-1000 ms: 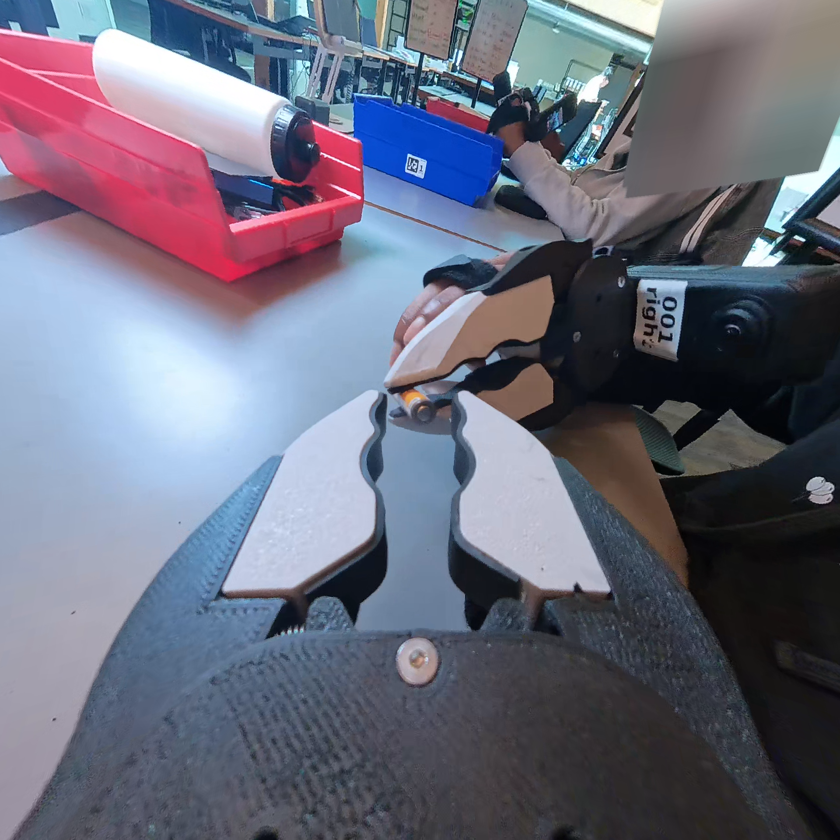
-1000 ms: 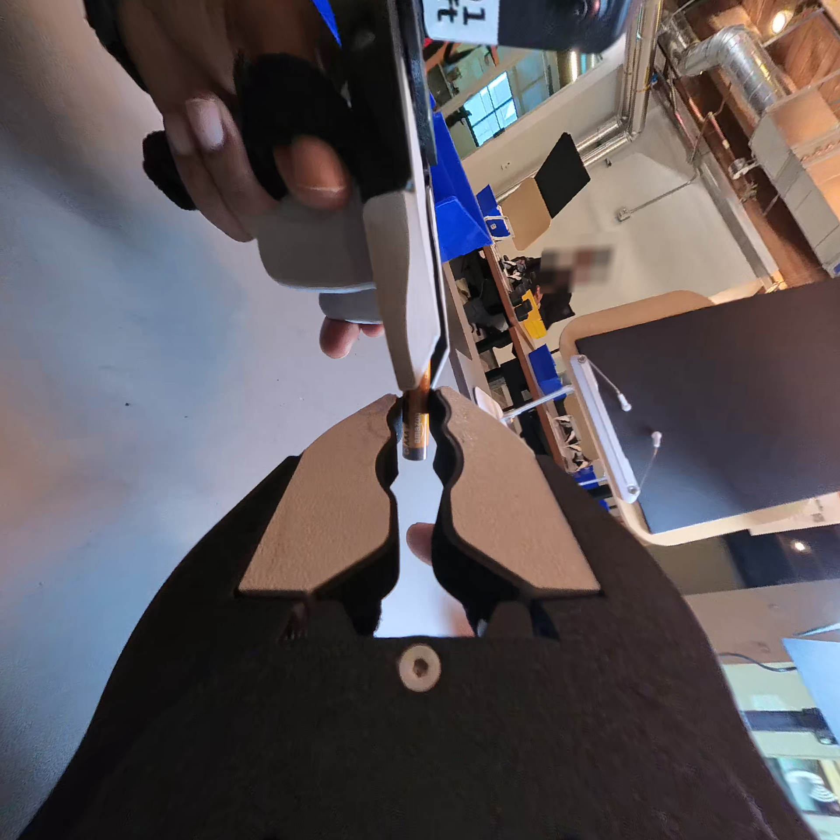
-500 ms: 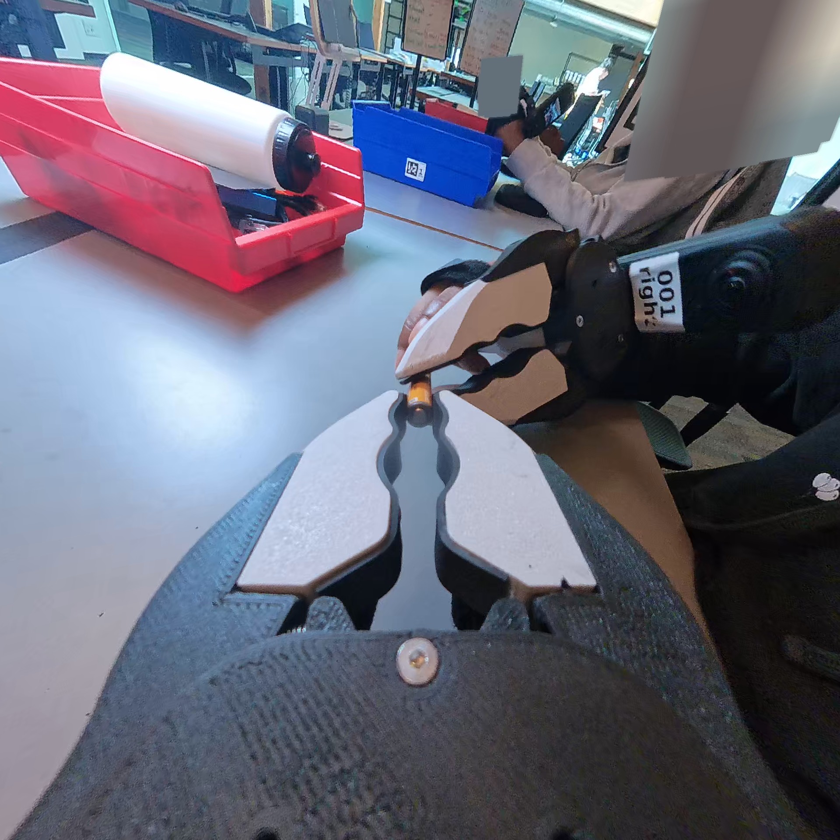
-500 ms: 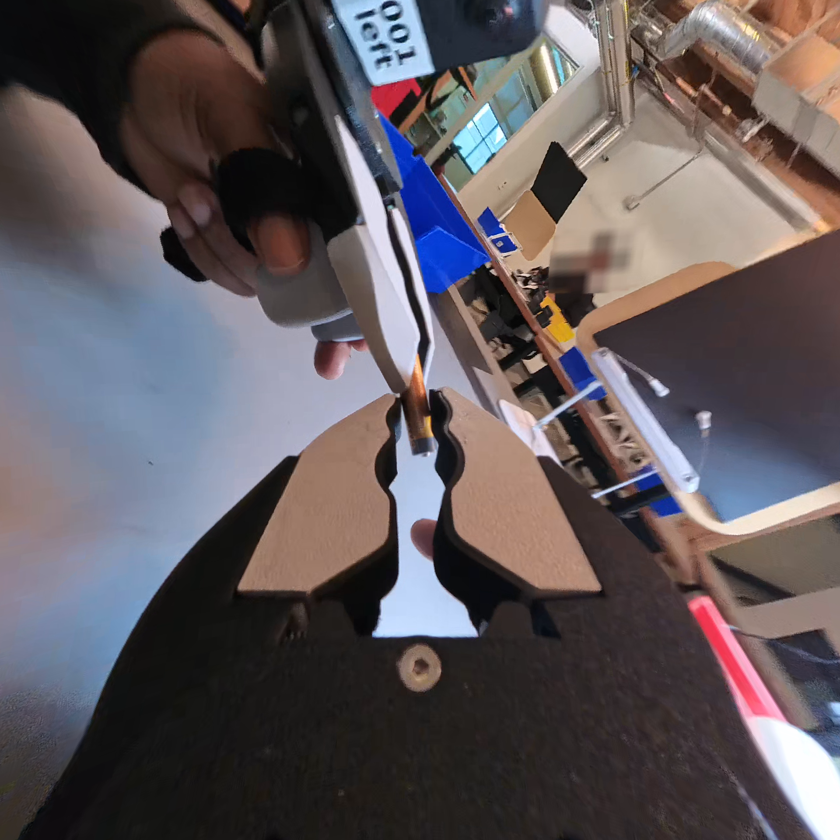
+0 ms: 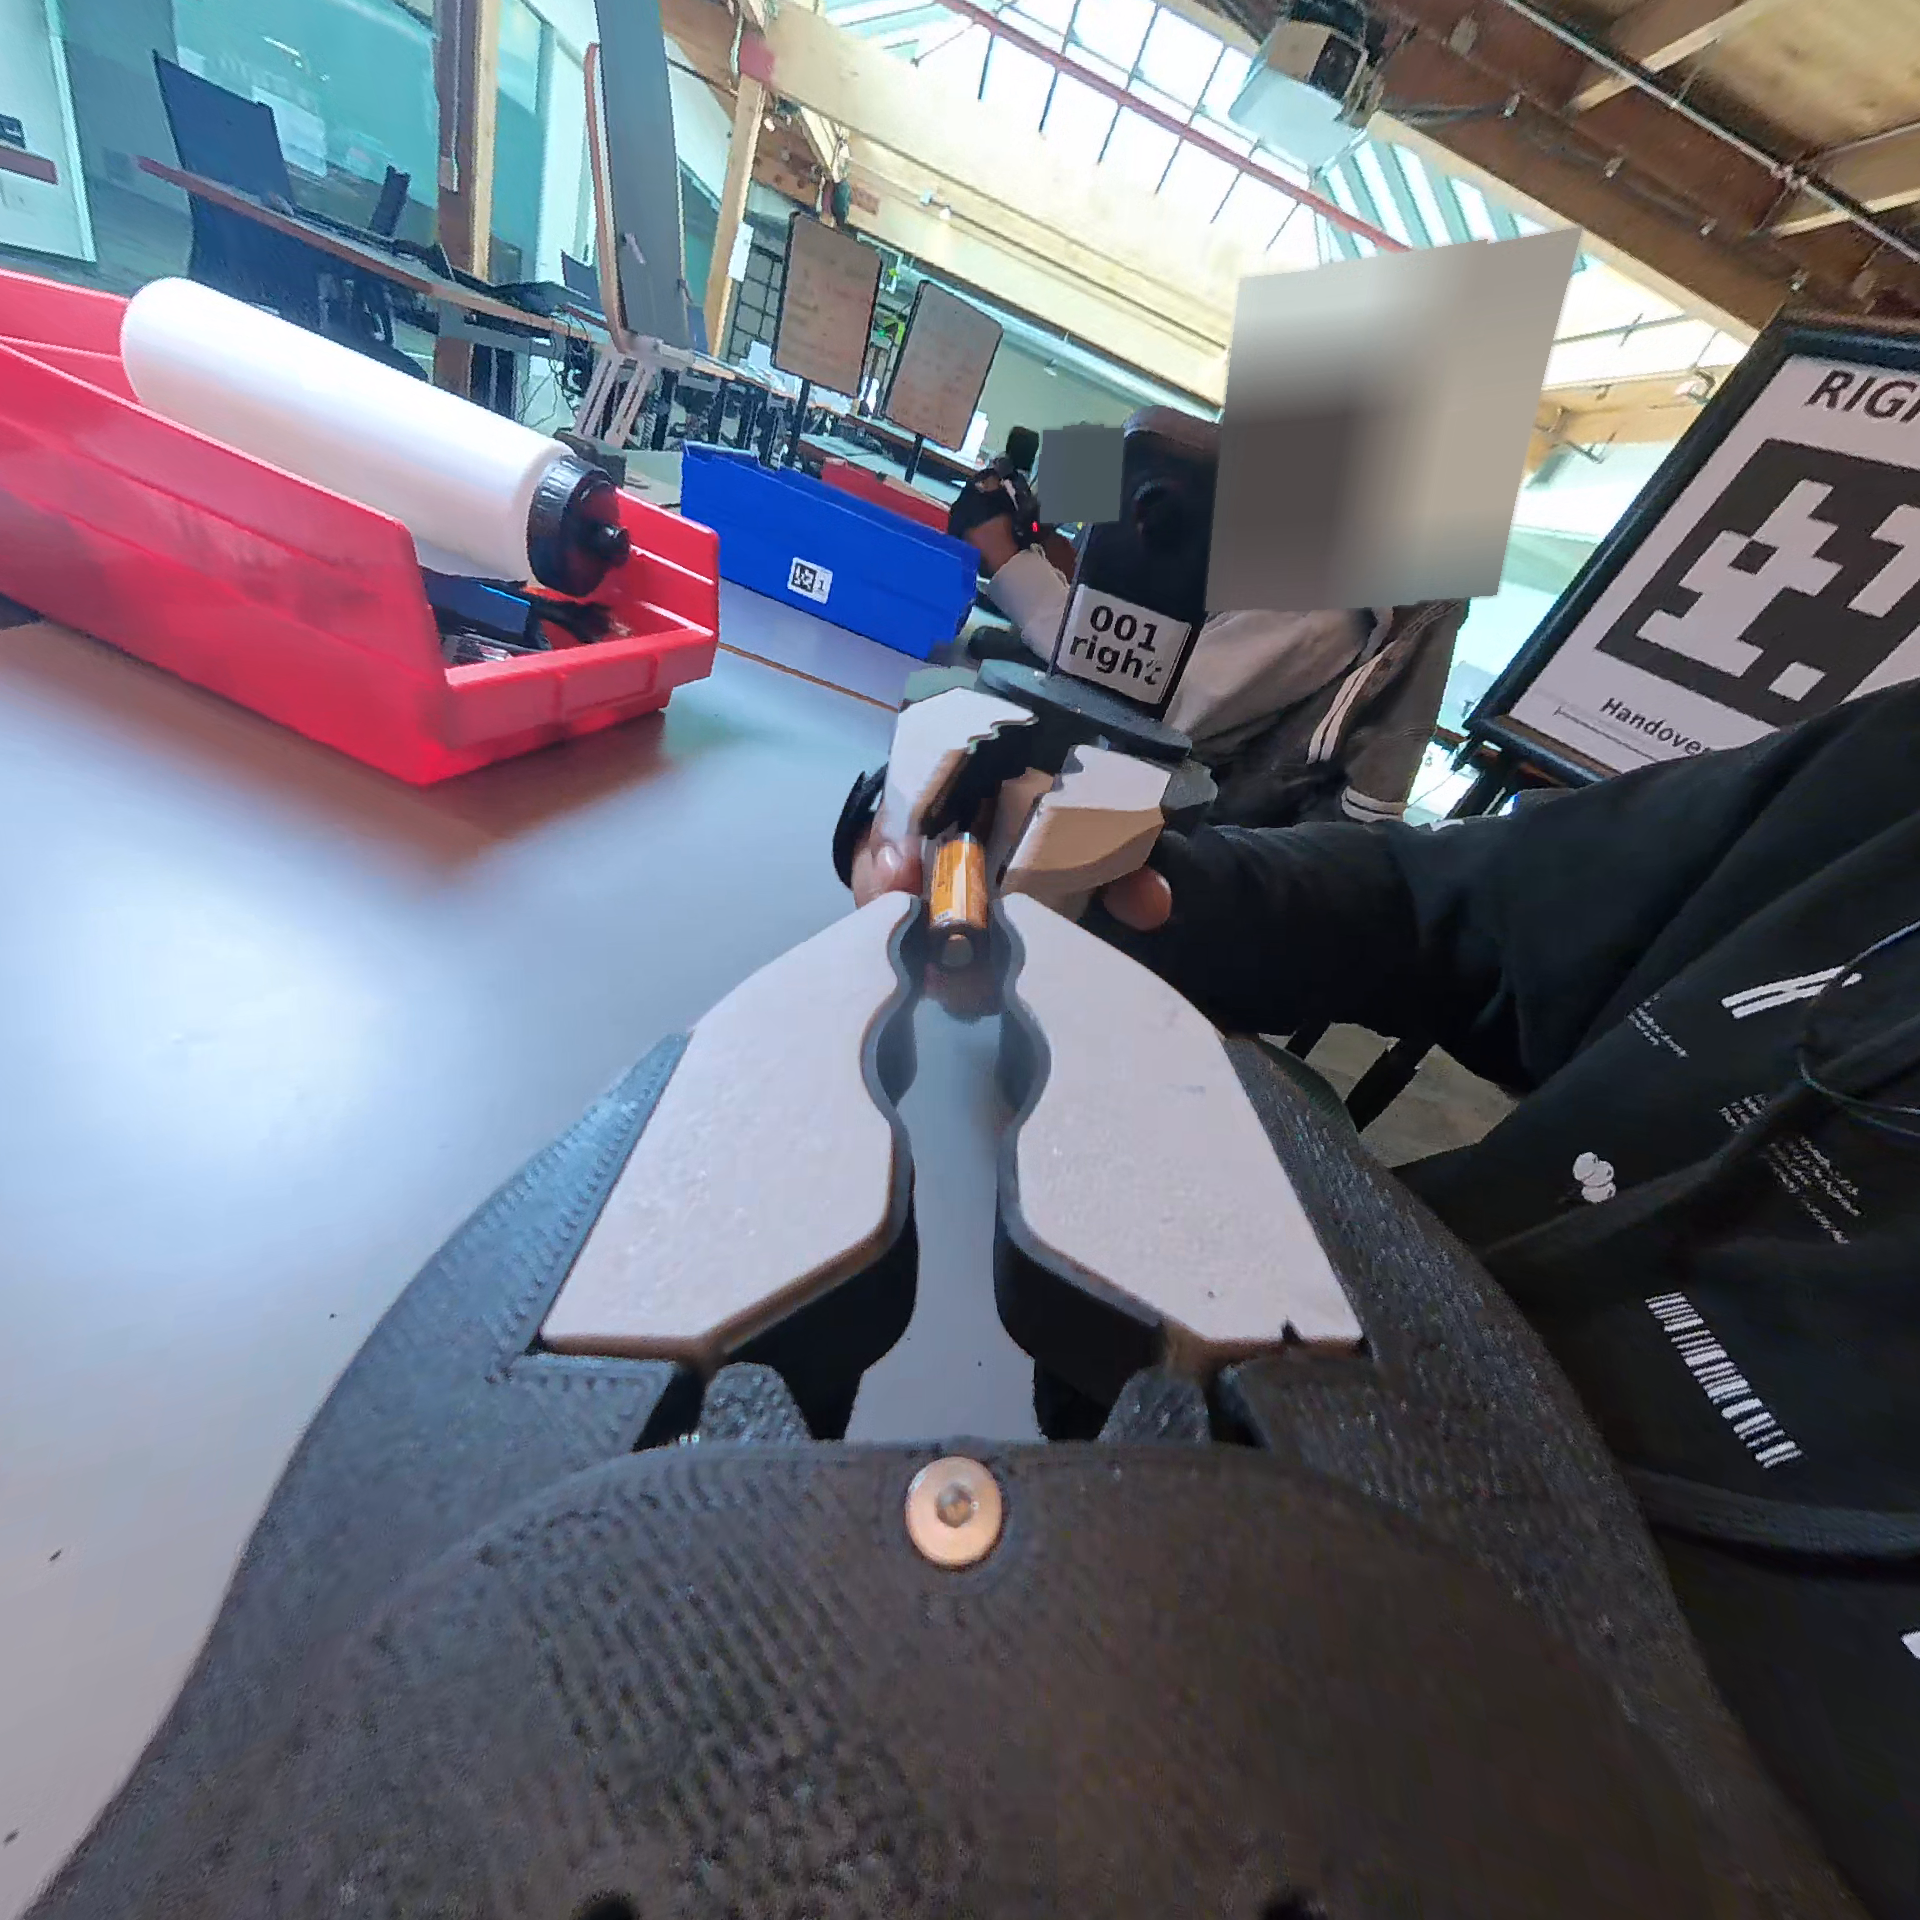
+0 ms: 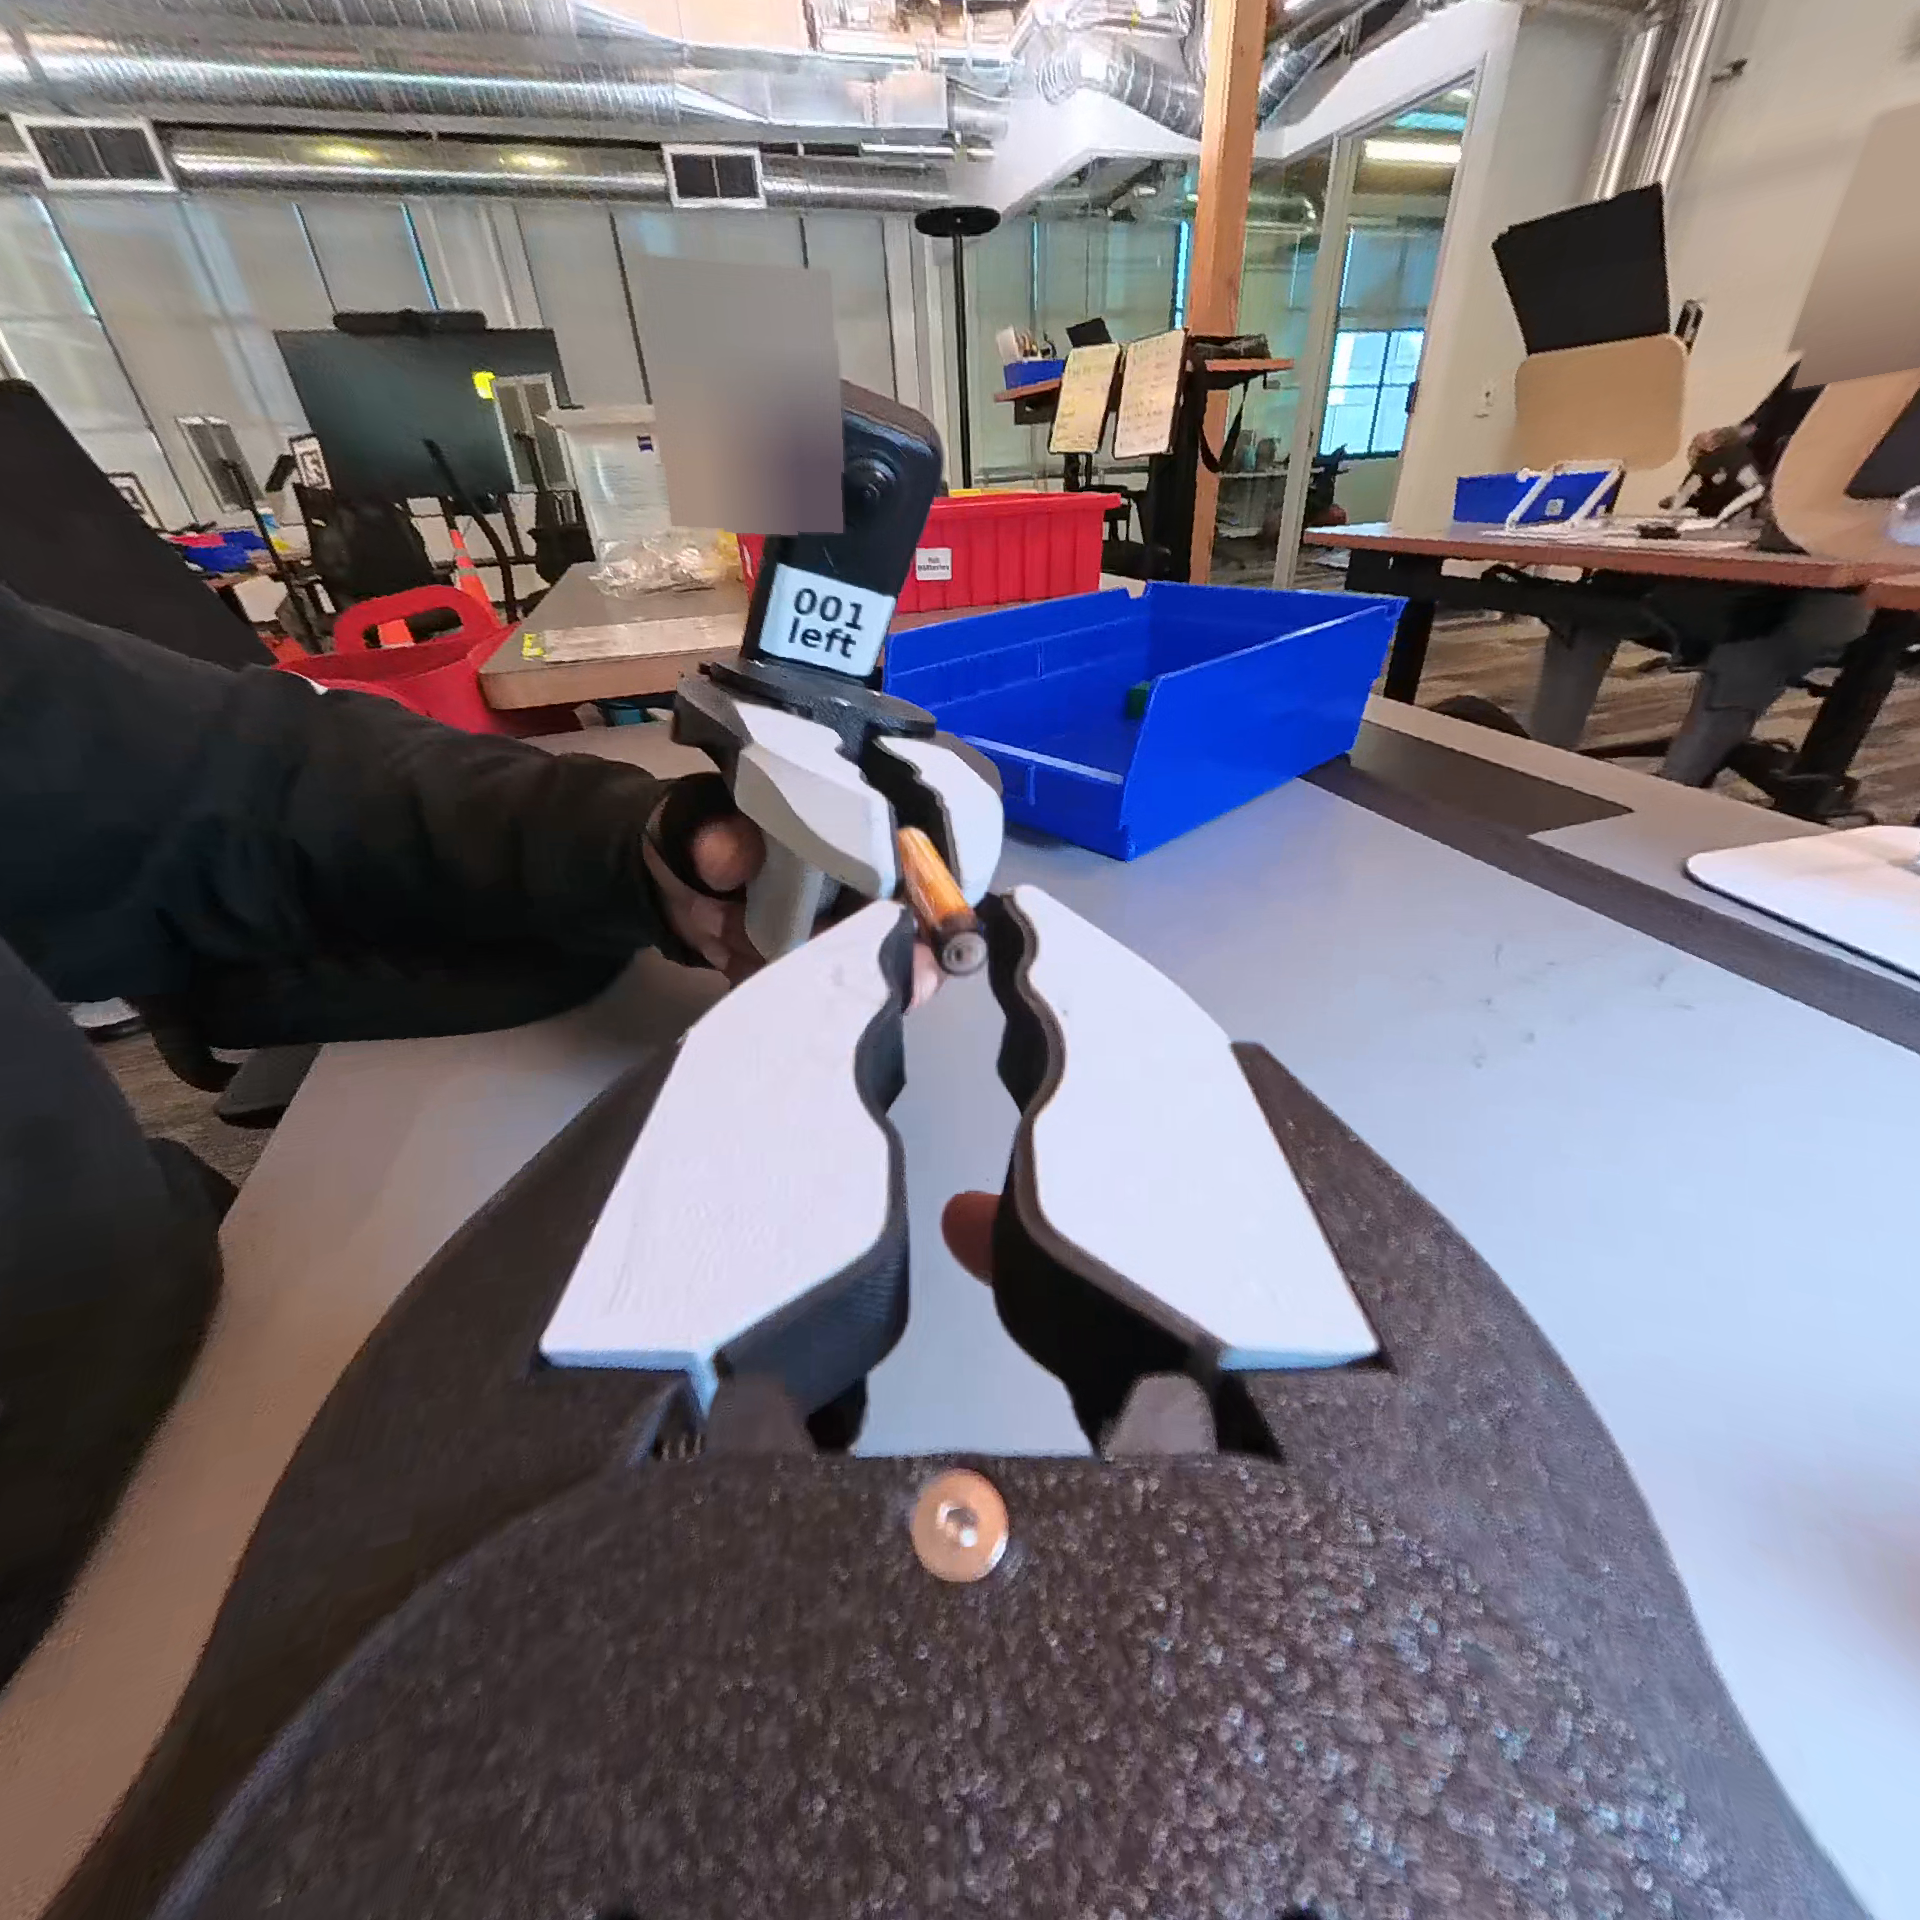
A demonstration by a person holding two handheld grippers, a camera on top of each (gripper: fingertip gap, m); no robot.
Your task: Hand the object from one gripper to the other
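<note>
a: where's the aa battery (image 5: 956, 883) sitting?

b: up off the desk (image 5: 312, 987), between the two tools, which meet tip to tip. the left tool (image 5: 954, 920) is clamped on it, one end seated in the notch at its fingertips.

a: and the right tool (image 6: 954, 920)?

b: parted. from its own camera the battery's free end (image 6: 961, 951) pokes in between its tips with a gap showing on the right-hand side, so i'd call that no grip (a loose cage at most).

a: which way does the battery point?

b: its long axis runs from one tool's mouth into the other's, tilted up and to the left as the right tool sees it. it sits deeper in the left tool.

a: so the next move?

b: my read: the left tool carries it alone, so the right one can back straight out along that axis. a sideways pull risks knocking the free end and twisting the battery in the notch.
</note>
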